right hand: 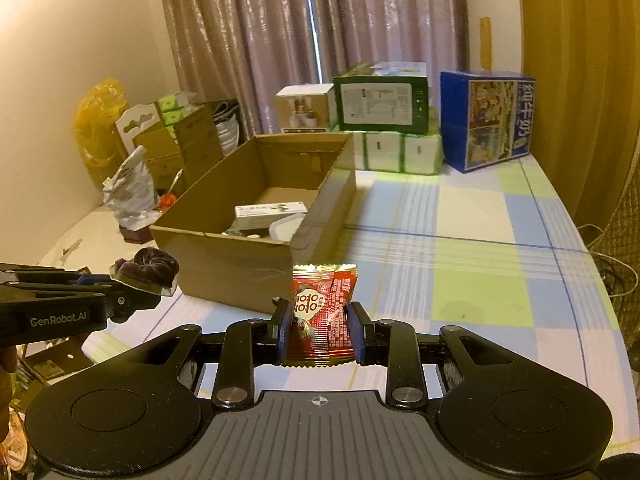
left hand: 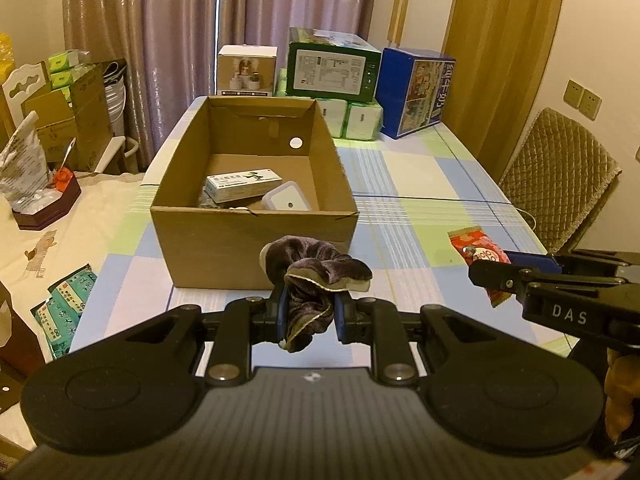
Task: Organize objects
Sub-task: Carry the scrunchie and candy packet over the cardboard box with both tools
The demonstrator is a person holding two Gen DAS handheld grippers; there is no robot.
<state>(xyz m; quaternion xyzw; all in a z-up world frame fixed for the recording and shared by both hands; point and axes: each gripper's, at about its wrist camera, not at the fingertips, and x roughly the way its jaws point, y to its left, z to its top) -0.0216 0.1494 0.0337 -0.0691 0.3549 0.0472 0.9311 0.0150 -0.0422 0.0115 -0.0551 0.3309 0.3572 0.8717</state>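
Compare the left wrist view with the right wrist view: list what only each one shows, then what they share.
Only the left wrist view shows the quilted chair, the wall sockets and the teal packets lying off the table's left side. Only the right wrist view shows the yellow bag by the wall and the cables past the table's right edge. Both show the open cardboard box holding a white carton, the left gripper shut on a purple scrunchie, and the right gripper shut on a red snack packet.

Mauve curtains [left hand: 160, 40] behind a checked tablecloth [left hand: 420, 184] — cream walls [right hand: 80, 40], quilted chair [left hand: 560, 168], warm light.
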